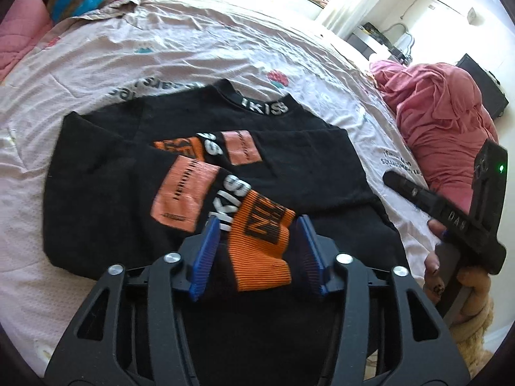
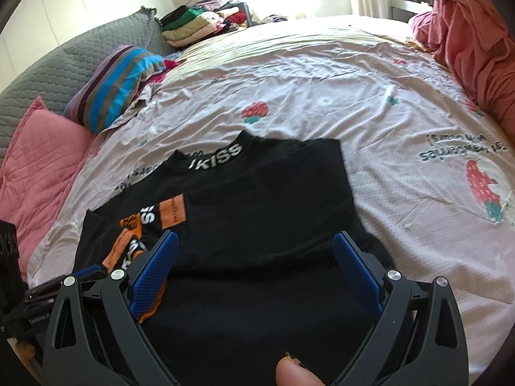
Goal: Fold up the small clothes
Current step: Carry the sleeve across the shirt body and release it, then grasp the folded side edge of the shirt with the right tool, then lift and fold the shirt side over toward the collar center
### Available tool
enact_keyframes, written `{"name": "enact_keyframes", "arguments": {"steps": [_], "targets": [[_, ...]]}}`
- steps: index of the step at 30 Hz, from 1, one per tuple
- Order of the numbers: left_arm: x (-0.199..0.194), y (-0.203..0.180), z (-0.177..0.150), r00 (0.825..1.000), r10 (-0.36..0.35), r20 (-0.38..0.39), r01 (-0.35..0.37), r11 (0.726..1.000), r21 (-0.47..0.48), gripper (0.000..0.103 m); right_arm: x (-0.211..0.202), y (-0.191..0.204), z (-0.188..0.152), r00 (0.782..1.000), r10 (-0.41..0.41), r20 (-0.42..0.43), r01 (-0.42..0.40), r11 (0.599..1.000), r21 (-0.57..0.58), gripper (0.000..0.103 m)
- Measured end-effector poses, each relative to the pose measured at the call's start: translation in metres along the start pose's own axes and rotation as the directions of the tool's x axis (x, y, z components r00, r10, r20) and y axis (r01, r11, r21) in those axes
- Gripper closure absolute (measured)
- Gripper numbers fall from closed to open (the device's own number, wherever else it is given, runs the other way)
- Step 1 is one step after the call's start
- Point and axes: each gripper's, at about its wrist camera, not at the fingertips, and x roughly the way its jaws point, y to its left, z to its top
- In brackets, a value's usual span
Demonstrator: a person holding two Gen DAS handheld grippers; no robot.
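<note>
A small black sweater (image 1: 309,167) with orange patches and white "IKISS" lettering lies flat on the bed, collar away from me, both sleeves folded across its front. It also shows in the right wrist view (image 2: 264,212). My left gripper (image 1: 257,225) is open, its blue pads either side of the orange sleeve cuff (image 1: 260,251), not clamped on it. My right gripper (image 2: 254,241) is open wide over the sweater's lower body, holding nothing. The right gripper's body (image 1: 450,206) shows at the right of the left wrist view.
The pale strawberry-print bedsheet (image 2: 354,103) covers the bed. A crumpled pink garment (image 1: 441,122) lies to the right. A striped pillow (image 2: 116,87), pink pillow (image 2: 38,160) and grey quilt lie left. A pile of clothes (image 2: 199,22) sits at the far end.
</note>
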Motion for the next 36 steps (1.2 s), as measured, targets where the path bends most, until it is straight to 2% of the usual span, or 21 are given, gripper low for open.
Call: {"name": "enact_keyframes", "arguments": {"steps": [3,7,9,13,16,17,20,24,29,36], "targets": [[-0.012,0.01,0.003,0.998,0.062,0.029,-0.062,0.998,-0.009,0.04,0.01,0.014,-0.01,0.999,0.037,-0.036,-0.038,0.999,-0.017,0.007],[-0.027,0.028,0.008,0.988,0.145,0.06,-0.144,0.989,-0.029,0.025,0.031,0.043,-0.028,0.984,0.132,-0.119,-0.137,0.99,-0.037,0.007],[-0.035,0.038,0.009,0.982,0.173,0.073,-0.17,0.984,-0.045,0.017,0.042,0.057,-0.035,0.97,0.181,-0.163,-0.188,0.982,-0.032,0.014],[-0.048,0.057,0.009,0.979,0.182,0.088,-0.172,0.98,-0.103,0.016,0.066,0.08,-0.049,0.935,0.251,-0.251,-0.259,0.966,0.0,0.028],[-0.052,0.064,0.006,0.978,0.187,0.092,-0.175,0.977,-0.123,0.016,0.076,0.093,-0.054,0.934,0.24,-0.263,-0.254,0.967,-0.017,0.035],[-0.053,0.066,0.005,0.977,0.191,0.092,-0.179,0.976,-0.123,0.016,0.079,0.097,-0.054,0.936,0.235,-0.26,-0.251,0.968,-0.027,0.037],[-0.054,0.067,0.001,0.978,0.189,0.088,-0.177,0.975,-0.131,0.016,0.082,0.102,-0.053,0.941,0.238,-0.242,-0.252,0.967,-0.03,0.064],[-0.055,0.071,0.0,0.978,0.188,0.088,-0.174,0.974,-0.145,0.016,0.08,0.107,-0.048,0.943,0.253,-0.217,-0.268,0.963,-0.039,0.089],[-0.06,0.077,-0.002,0.98,0.175,0.094,-0.157,0.972,-0.173,0.016,0.054,0.124,-0.029,0.953,0.276,-0.121,-0.293,0.945,-0.148,0.093],[-0.067,0.085,-0.003,0.976,0.191,0.101,-0.168,0.965,-0.2,0.016,0.012,0.146,0.014,0.935,0.356,-0.01,-0.343,0.893,-0.292,0.095]]}}
